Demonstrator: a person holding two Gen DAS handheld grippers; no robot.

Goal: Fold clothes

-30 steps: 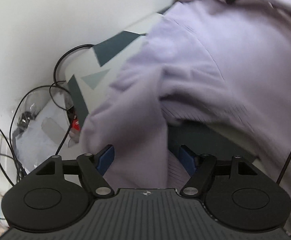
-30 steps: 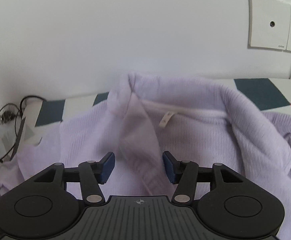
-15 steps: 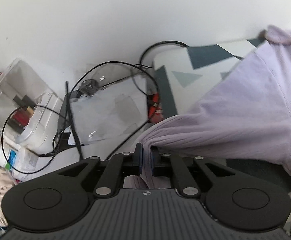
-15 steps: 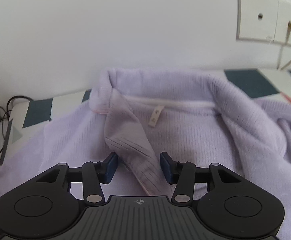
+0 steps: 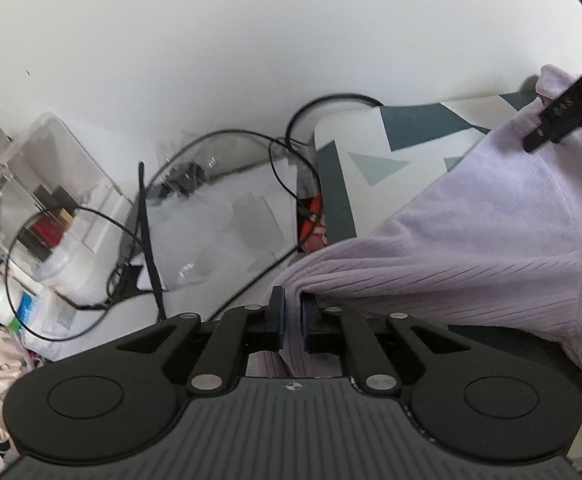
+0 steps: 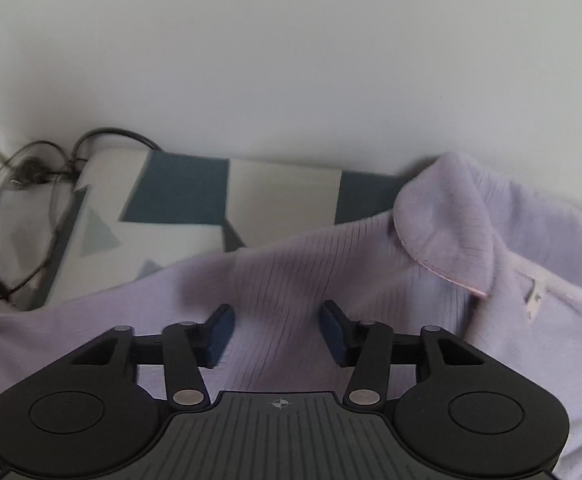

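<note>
A lilac ribbed knit garment point(image 5: 471, 240) lies over a table with a white and teal patterned cloth point(image 5: 371, 140). My left gripper point(image 5: 292, 316) is shut on a bunched edge of the garment, which stretches taut away to the right. Of my right gripper, only a black finger point(image 5: 559, 120) shows at the upper right of the left wrist view, over the fabric. In the right wrist view my right gripper point(image 6: 277, 330) is open above flat ribbed fabric point(image 6: 283, 280), its pads not pressing it. The collar point(image 6: 443, 220) and a neck label point(image 6: 535, 300) lie to its right.
Left of the table, black cables point(image 5: 219, 148) loop over clear plastic packaging point(image 5: 227, 220) and a clear storage box point(image 5: 51, 184). A white wall point(image 6: 291, 60) rises right behind the table. Cables point(image 6: 31, 168) also lie at the patterned cloth's point(image 6: 283, 188) left end.
The left gripper closed on the garment's edge and swung left, then held still. The right gripper slid left along the garment, so the collar went from centre to the right.
</note>
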